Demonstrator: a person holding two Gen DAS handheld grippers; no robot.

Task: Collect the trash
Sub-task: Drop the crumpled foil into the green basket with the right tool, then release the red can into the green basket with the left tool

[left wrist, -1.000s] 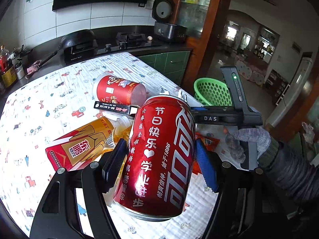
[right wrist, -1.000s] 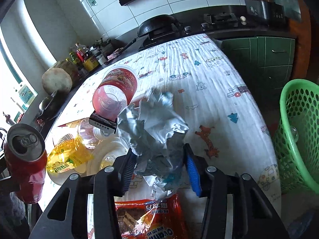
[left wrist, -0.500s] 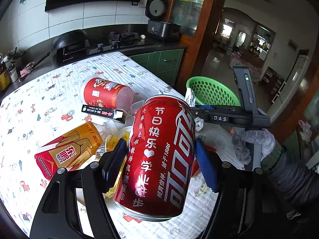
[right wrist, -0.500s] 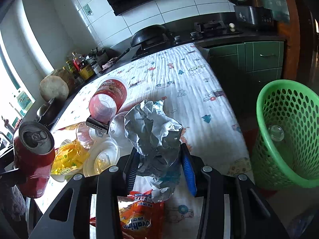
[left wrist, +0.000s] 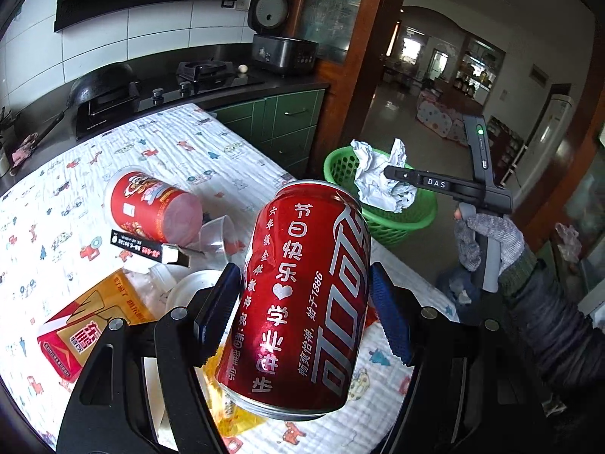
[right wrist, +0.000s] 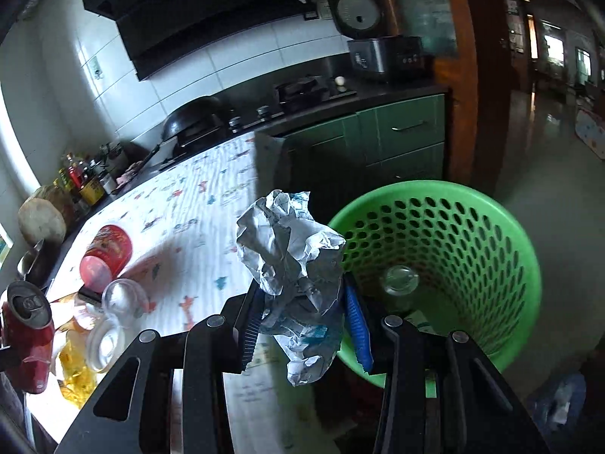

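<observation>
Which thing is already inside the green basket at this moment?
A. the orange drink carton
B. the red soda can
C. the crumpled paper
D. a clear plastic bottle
D: in the right wrist view a clear plastic bottle lies at the bottom of the green basket, while the right gripper holds the crumpled paper beside the rim.

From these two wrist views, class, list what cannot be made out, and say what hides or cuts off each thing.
- Left wrist view: the red can in the left hand-held gripper hides the table litter behind it.
- Left wrist view: the yellow carton is partly covered by the gripper's frame.
- Right wrist view: the crumpled paper in the right hand-held gripper hides the near rim of the green basket.
- Right wrist view: counter bottles are too small to read.
</observation>
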